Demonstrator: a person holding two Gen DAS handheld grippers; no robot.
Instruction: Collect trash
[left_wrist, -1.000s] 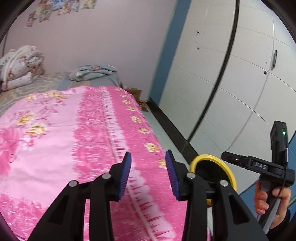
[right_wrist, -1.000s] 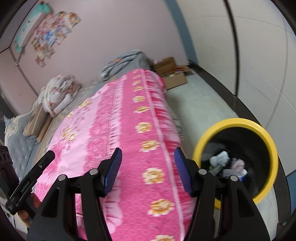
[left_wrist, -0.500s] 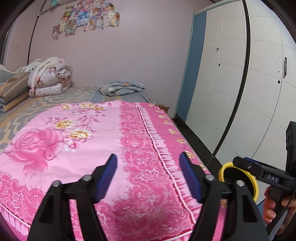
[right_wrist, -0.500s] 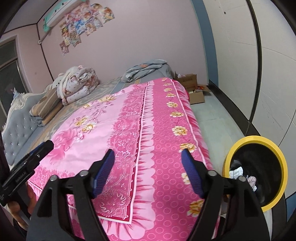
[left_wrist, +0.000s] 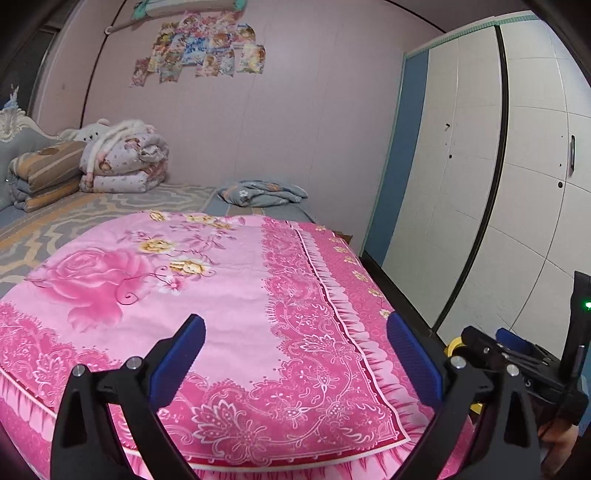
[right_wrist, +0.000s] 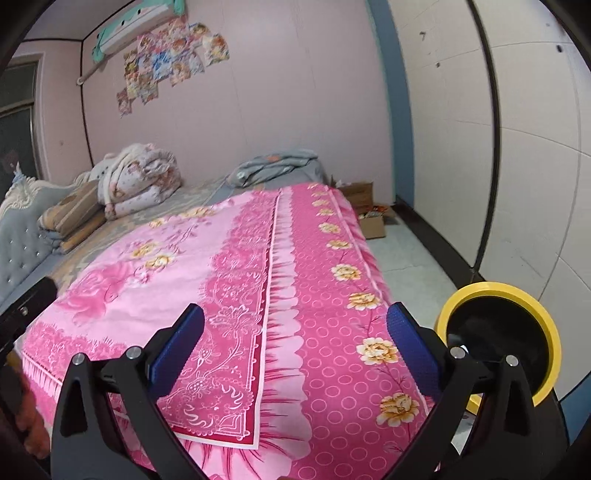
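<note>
Bed (left_wrist: 122, 206): pink floral sheet (left_wrist: 229, 295), folded quilts (left_wrist: 122, 162), grey blanket (left_wrist: 262, 192)

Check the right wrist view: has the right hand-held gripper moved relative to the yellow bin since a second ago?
Yes. The right hand-held gripper pulled back and tilted up: the yellow bin looks smaller and its inside no longer shows. Its jaws have just been opening, nothing between them.

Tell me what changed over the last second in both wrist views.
Both views swung up from the bed edge to take in the whole room. The left gripper and right gripper have just been opening, nothing between their jaws. The yellow bin slid toward the right edge of both views, its contents no longer visible. The pink bedspread and folded quilts stayed put.
</note>
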